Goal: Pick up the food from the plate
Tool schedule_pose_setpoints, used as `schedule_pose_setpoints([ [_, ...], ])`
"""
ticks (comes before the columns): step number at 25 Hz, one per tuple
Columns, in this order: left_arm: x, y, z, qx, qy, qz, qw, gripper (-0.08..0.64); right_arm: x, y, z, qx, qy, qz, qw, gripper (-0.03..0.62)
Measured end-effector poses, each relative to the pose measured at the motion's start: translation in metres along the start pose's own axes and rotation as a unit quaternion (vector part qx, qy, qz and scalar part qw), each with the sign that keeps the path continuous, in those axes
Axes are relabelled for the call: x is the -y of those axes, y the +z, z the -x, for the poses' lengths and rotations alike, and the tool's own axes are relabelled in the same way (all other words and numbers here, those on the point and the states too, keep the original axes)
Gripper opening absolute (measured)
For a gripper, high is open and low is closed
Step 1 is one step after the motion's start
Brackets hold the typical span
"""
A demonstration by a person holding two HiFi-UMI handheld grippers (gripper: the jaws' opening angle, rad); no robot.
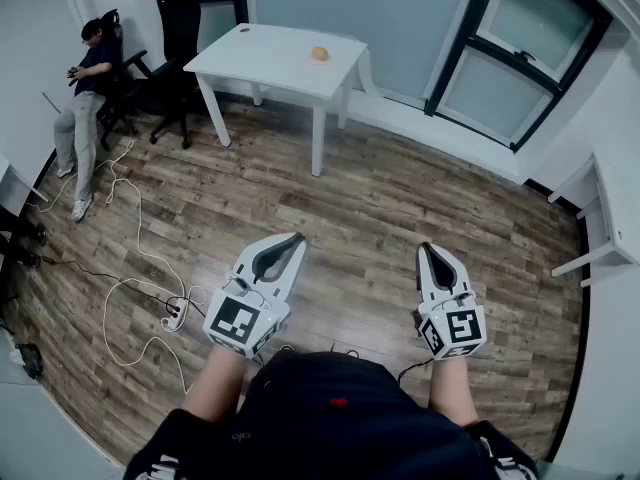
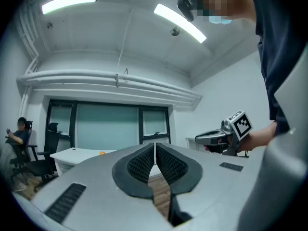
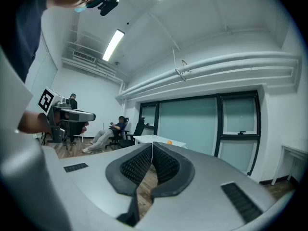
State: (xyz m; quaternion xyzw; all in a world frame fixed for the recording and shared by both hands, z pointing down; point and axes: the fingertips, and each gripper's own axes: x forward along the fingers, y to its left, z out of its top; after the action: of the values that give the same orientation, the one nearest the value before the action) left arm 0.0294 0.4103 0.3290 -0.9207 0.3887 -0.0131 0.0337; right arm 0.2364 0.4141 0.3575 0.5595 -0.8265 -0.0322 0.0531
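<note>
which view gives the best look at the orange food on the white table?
Head view. The orange food item sits in plain sight on the white table, seen from above, though far off. The left gripper view and the right gripper view each show it only as a tiny speck above the tabletop's edge.

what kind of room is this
Probably an office or lab room: a white rectangular table by dark-framed frosted windows, black swivel office chairs, and white cables trailing over the wood-plank floor.
</note>
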Motion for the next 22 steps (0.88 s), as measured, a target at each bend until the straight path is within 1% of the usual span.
schedule_pose_setpoints([
  [8, 0.016, 0.004, -0.004, 0.005, 0.002, -0.006, 1.0000, 0.031, 0.007, 0.000, 0.007, 0.003, 0.010, 0.004, 1.000, 0.028],
  [15, 0.024, 0.001, 0.005, -0.002, 0.001, -0.004, 1.0000, 0.031, 0.001, -0.003, 0.015, 0.003, 0.016, 0.001, 1.000, 0.028],
  [19, 0.017, -0.003, 0.014, -0.003, 0.005, 0.002, 1.0000, 0.031, -0.012, -0.004, 0.010, 0.010, 0.031, -0.002, 0.999, 0.029],
  [22, 0.000, -0.008, 0.026, -0.008, 0.012, 0.005, 0.9999, 0.030, -0.027, -0.007, -0.006, 0.004, 0.033, -0.002, 0.999, 0.029],
])
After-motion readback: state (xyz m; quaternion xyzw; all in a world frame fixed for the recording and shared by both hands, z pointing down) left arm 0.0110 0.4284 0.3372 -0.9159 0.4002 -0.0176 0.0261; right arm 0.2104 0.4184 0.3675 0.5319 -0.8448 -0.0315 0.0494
